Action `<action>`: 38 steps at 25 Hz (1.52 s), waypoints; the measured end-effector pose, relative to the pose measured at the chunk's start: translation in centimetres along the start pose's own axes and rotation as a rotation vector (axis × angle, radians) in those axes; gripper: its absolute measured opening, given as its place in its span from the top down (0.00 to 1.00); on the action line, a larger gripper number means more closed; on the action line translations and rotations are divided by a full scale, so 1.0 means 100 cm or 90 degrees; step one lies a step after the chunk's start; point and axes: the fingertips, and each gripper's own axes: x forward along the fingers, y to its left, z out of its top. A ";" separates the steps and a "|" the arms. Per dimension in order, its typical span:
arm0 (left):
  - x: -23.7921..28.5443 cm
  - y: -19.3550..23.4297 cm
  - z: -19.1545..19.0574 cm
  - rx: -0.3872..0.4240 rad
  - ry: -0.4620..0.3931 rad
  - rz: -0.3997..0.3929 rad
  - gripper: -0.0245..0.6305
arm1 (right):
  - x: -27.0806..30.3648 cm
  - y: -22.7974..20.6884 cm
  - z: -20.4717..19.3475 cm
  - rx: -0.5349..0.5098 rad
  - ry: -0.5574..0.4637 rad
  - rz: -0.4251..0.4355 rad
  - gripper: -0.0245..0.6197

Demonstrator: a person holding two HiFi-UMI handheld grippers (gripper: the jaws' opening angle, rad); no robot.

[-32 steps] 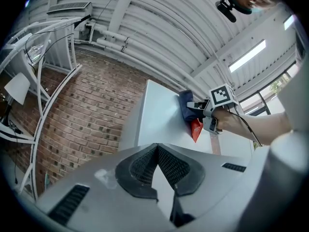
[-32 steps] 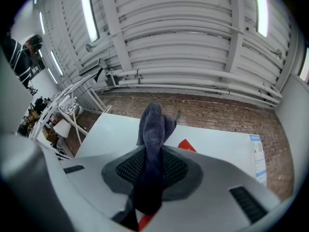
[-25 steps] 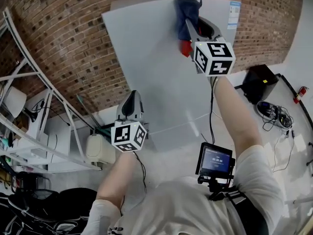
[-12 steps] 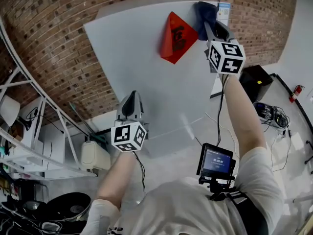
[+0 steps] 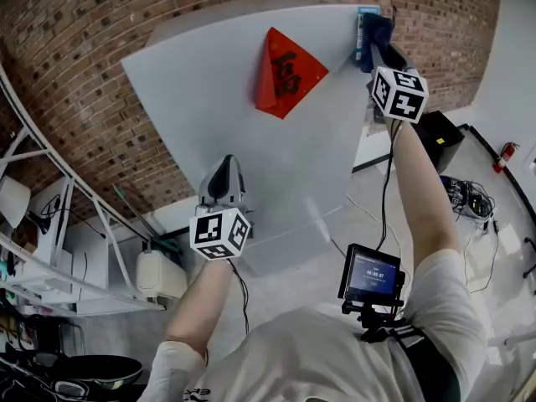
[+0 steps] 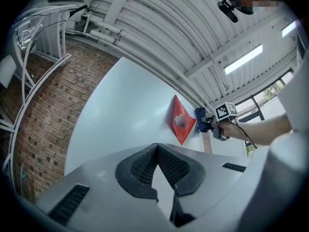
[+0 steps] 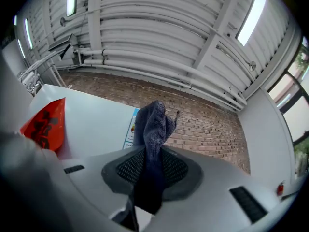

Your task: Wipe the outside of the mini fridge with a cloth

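The mini fridge (image 5: pixel 209 99) is white, with a red diamond sticker (image 5: pixel 285 72) on its door. At its top right corner, my right gripper (image 5: pixel 373 40) is shut on a dark blue cloth (image 5: pixel 378 28), which it presses against the fridge next to a blue-edged label (image 5: pixel 366 13). In the right gripper view the cloth (image 7: pixel 153 124) sticks up between the jaws of the right gripper (image 7: pixel 150 151). My left gripper (image 5: pixel 224 162) hovers before the lower door, shut with nothing in it. In the left gripper view, that gripper (image 6: pixel 157 147) points at the fridge (image 6: pixel 125 115).
A brick wall (image 5: pixel 75 74) stands behind the fridge. A white metal rack (image 5: pixel 50 224) and a white canister (image 5: pixel 159 275) are at the left. A black box (image 5: pixel 440 136), cables (image 5: pixel 465 195) and a fire extinguisher (image 5: pixel 502 157) lie at the right. A small monitor (image 5: pixel 371 275) hangs at the person's chest.
My right gripper has slid right along the top of the door with the cloth, uncovering the red sticker. The left gripper has stayed where it was.
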 end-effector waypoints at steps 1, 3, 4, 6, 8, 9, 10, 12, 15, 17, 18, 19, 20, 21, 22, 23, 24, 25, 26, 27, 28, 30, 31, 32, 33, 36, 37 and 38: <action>0.001 -0.001 0.000 0.000 0.000 0.000 0.96 | 0.001 -0.003 -0.002 0.002 0.002 -0.002 0.83; 0.002 -0.002 -0.001 0.002 0.002 0.001 0.96 | 0.001 -0.004 -0.004 0.003 0.002 -0.003 0.83; 0.002 -0.002 -0.001 0.003 0.003 0.001 0.96 | 0.000 -0.004 -0.004 0.004 0.001 -0.004 0.83; -0.001 -0.001 -0.001 0.004 0.005 0.000 0.96 | -0.004 -0.001 -0.001 0.008 -0.003 -0.002 0.83; -0.006 0.000 0.000 0.004 0.007 0.000 0.96 | -0.012 0.008 0.005 0.011 -0.011 0.007 0.83; -0.009 0.002 0.000 0.004 0.008 0.000 0.96 | -0.017 0.015 0.009 0.010 -0.017 0.015 0.83; -0.012 0.003 0.000 0.003 0.010 0.001 0.96 | -0.023 0.024 0.014 0.008 -0.024 0.024 0.83; -0.020 0.007 0.000 0.001 0.015 0.004 0.96 | -0.035 0.046 0.026 0.006 -0.040 0.048 0.83; -0.034 0.011 0.001 -0.003 0.021 0.008 0.96 | -0.056 0.085 0.044 0.016 -0.061 0.092 0.83; -0.046 0.015 0.002 -0.004 0.023 0.012 0.96 | -0.070 0.115 0.054 0.025 -0.072 0.126 0.83; -0.053 0.018 0.003 -0.005 0.024 0.015 0.96 | -0.077 0.132 0.057 0.028 -0.076 0.144 0.83; -0.059 0.022 0.004 -0.005 0.025 0.020 0.96 | -0.084 0.149 0.060 0.032 -0.079 0.162 0.83; -0.066 0.026 0.005 -0.005 0.026 0.024 0.96 | -0.089 0.167 0.063 0.037 -0.081 0.182 0.83; -0.072 0.030 0.007 -0.005 0.027 0.029 0.96 | -0.094 0.185 0.065 0.043 -0.081 0.201 0.83; -0.079 0.036 0.009 -0.005 0.028 0.034 0.96 | -0.098 0.204 0.067 0.048 -0.079 0.219 0.83; -0.086 0.042 0.012 -0.005 0.029 0.040 0.96 | -0.100 0.223 0.068 0.051 -0.078 0.237 0.83; -0.094 0.049 0.014 -0.003 0.030 0.049 0.96 | -0.103 0.243 0.069 0.053 -0.076 0.255 0.83; -0.103 0.056 0.017 -0.002 0.031 0.058 0.96 | -0.106 0.264 0.068 0.055 -0.074 0.274 0.83; -0.112 0.064 0.019 0.000 0.032 0.068 0.96 | -0.109 0.283 0.066 0.057 -0.072 0.291 0.83; -0.120 0.070 0.020 0.003 0.032 0.075 0.96 | -0.113 0.301 0.064 0.058 -0.069 0.306 0.83; -0.127 0.077 0.021 0.005 0.033 0.081 0.96 | -0.116 0.317 0.062 0.056 -0.067 0.318 0.83; -0.141 0.089 0.023 0.008 0.035 0.095 0.96 | -0.124 0.349 0.056 0.046 -0.063 0.341 0.83; -0.149 0.095 0.025 0.010 0.036 0.103 0.96 | -0.127 0.364 0.052 0.041 -0.060 0.352 0.83; -0.156 0.102 0.027 0.011 0.037 0.112 0.96 | -0.131 0.379 0.049 0.037 -0.057 0.363 0.83; -0.162 0.108 0.028 0.013 0.037 0.119 0.96 | -0.133 0.393 0.046 0.036 -0.053 0.373 0.83; -0.178 0.123 0.034 0.019 0.038 0.141 0.96 | -0.134 0.429 0.034 0.040 -0.037 0.398 0.83; -0.181 0.127 0.035 0.021 0.038 0.147 0.96 | -0.134 0.438 0.030 0.040 -0.031 0.404 0.83; -0.185 0.130 0.036 0.022 0.038 0.152 0.96 | -0.133 0.446 0.026 0.040 -0.026 0.409 0.83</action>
